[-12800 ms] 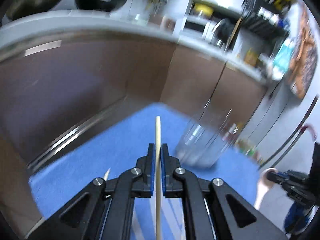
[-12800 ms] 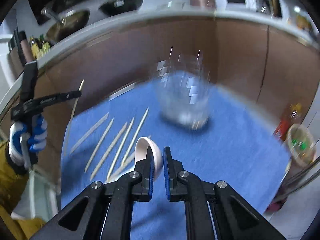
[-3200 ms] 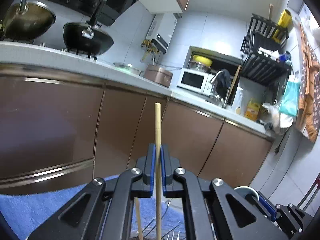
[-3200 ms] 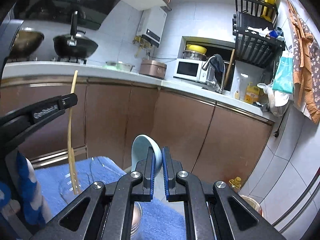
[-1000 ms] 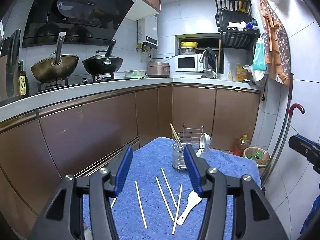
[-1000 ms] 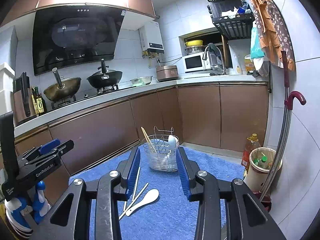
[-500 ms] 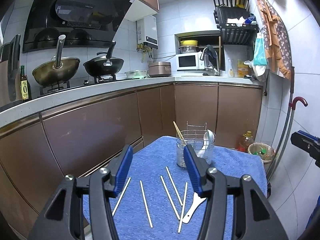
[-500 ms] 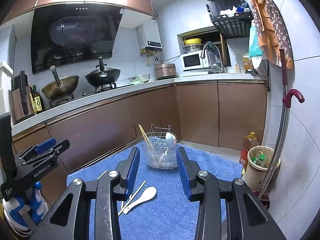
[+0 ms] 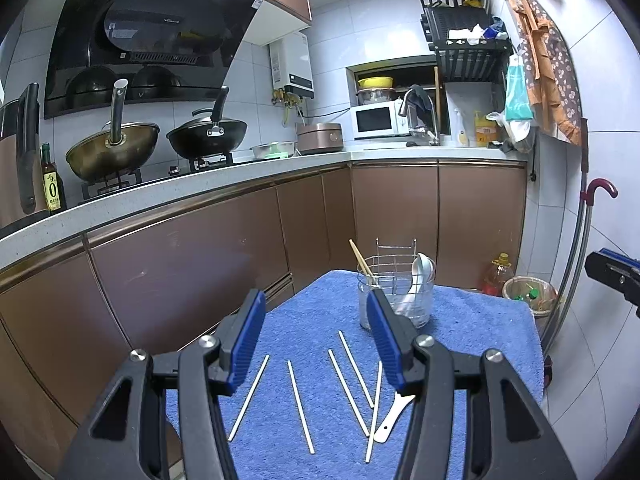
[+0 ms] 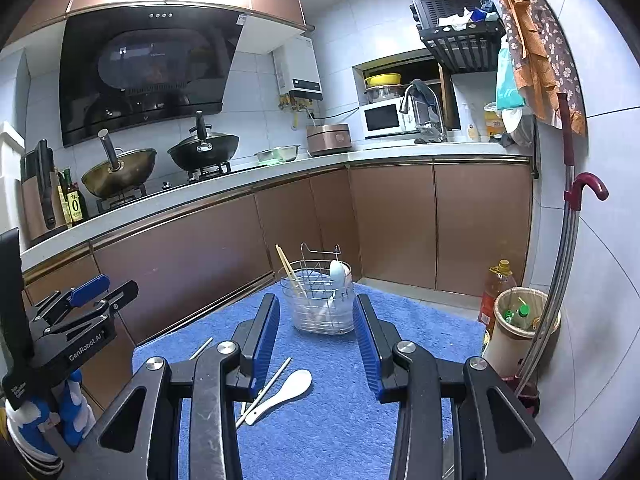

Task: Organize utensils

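A wire-and-clear utensil holder point(image 9: 400, 300) point(image 10: 320, 316) stands at the far end of a blue towel point(image 9: 480, 340) point(image 10: 340, 420). It holds wooden chopsticks point(image 9: 362, 264) and a pale spoon point(image 10: 338, 272). Several loose chopsticks point(image 9: 300, 406) and a white spoon point(image 9: 394, 416) point(image 10: 284, 394) lie on the towel nearer to me. My left gripper point(image 9: 315, 304) hovers open and empty above the chopsticks. Short of the holder, my right gripper point(image 10: 317, 308) is open and empty too. Each gripper shows at the edge of the other's view, the left one in a gloved hand point(image 10: 72, 412).
Brown cabinets point(image 9: 200, 272) under a white counter with two woks point(image 9: 208, 140) run behind and to the left of the towel. On the floor to the right are an oil bottle point(image 10: 494, 292) and a bin point(image 10: 520, 320), with a red-handled umbrella point(image 10: 568, 240) against the wall.
The left view has rolled slightly. Both grippers stay open and empty in the same place, and nothing on the towel has moved.
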{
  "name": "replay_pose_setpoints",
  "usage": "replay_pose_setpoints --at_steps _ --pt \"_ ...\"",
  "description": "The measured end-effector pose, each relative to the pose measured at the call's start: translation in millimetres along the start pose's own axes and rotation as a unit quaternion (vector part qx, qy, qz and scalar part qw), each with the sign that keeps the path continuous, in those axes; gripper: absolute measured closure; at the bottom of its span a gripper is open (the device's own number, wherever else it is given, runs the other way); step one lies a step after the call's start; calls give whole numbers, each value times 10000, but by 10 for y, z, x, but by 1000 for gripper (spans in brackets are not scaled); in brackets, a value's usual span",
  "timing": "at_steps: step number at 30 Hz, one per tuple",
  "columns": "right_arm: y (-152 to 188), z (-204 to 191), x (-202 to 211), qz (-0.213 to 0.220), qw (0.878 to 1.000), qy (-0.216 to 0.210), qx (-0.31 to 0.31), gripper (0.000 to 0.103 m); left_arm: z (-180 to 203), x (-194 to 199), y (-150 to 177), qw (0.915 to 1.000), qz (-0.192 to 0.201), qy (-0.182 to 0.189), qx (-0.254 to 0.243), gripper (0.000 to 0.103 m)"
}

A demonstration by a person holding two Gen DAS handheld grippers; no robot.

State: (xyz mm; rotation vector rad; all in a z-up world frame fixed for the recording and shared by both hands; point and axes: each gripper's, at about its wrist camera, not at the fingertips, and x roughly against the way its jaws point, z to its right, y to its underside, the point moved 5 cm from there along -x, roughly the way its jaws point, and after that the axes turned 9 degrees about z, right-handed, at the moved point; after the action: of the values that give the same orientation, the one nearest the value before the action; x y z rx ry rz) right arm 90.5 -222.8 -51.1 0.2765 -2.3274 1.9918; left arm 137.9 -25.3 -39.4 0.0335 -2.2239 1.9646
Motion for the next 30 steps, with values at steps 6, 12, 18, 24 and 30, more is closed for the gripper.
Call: replay_pose_setpoints --at_steps 6,12,18,24,30 --pt "-3 4 0 0 10000 3 -1 67 10 10 7 10000 6 -5 -37 52" --pt "11 24 9 -8 10000 2 -6 67 -5 3 39 10000 -29 -26 -39 52" --pt "52 52 31 -29 10000 18 -22 67 -10 -4 66 10000 -65 -36 -49 52" --pt "72 63 21 -74 10000 19 -35 67 -2 -15 90 9999 -110 -36 -59 52" --pt "64 77 6 -98 9999 28 -61 66 -10 -46 103 9998 -167 -37 -65 52"
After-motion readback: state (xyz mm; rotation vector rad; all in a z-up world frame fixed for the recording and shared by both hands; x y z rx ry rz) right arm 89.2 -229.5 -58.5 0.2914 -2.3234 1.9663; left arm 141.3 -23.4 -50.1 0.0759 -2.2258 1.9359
